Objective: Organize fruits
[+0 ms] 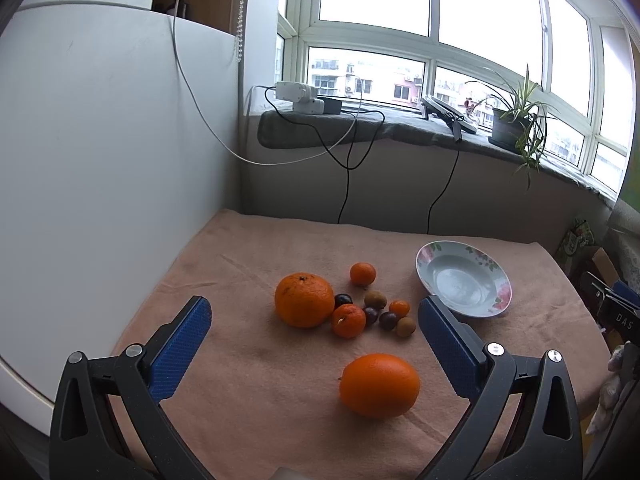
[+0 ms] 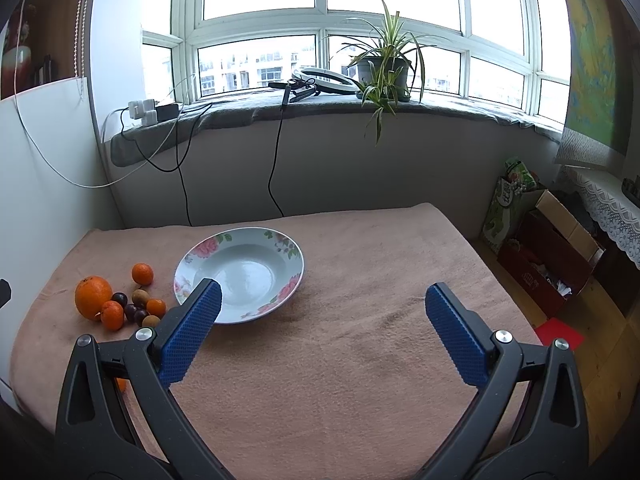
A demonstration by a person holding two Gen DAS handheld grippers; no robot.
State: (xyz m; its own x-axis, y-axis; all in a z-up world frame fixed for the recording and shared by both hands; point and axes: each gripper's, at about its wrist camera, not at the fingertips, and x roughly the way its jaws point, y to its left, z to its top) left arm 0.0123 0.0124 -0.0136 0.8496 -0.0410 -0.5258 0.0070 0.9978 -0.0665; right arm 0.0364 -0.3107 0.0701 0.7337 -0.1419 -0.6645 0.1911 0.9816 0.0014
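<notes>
Nothing had been sorted yet, as far as I could judge. The plate point(image 2: 240, 276) sat bare on the pink cloth point(image 2: 340, 360) covering the counter, and all the fruit lay loose to its left. A big orange point(image 1: 304, 300) headed a small cluster: three mandarins point(image 1: 349, 321), some dark grapes point(image 1: 387, 320) and a couple of brown longans point(image 1: 405, 326), huddled close or touching. A second orange point(image 1: 379, 385) lay apart, nearer, almost between the fingers of the left gripper point(image 1: 316, 316), which stood wide apart, holding nothing. The right gripper point(image 2: 322, 300) hung over bare cloth beside the plate, its fingers also spread and empty. So every piece was left to move, presumably onto the plate.

As for writing, a black device at the right edge of the left view bore the letters "DAS" point(image 1: 624, 317). A green bag point(image 2: 508, 204) on the floor carried print I could not read.
</notes>
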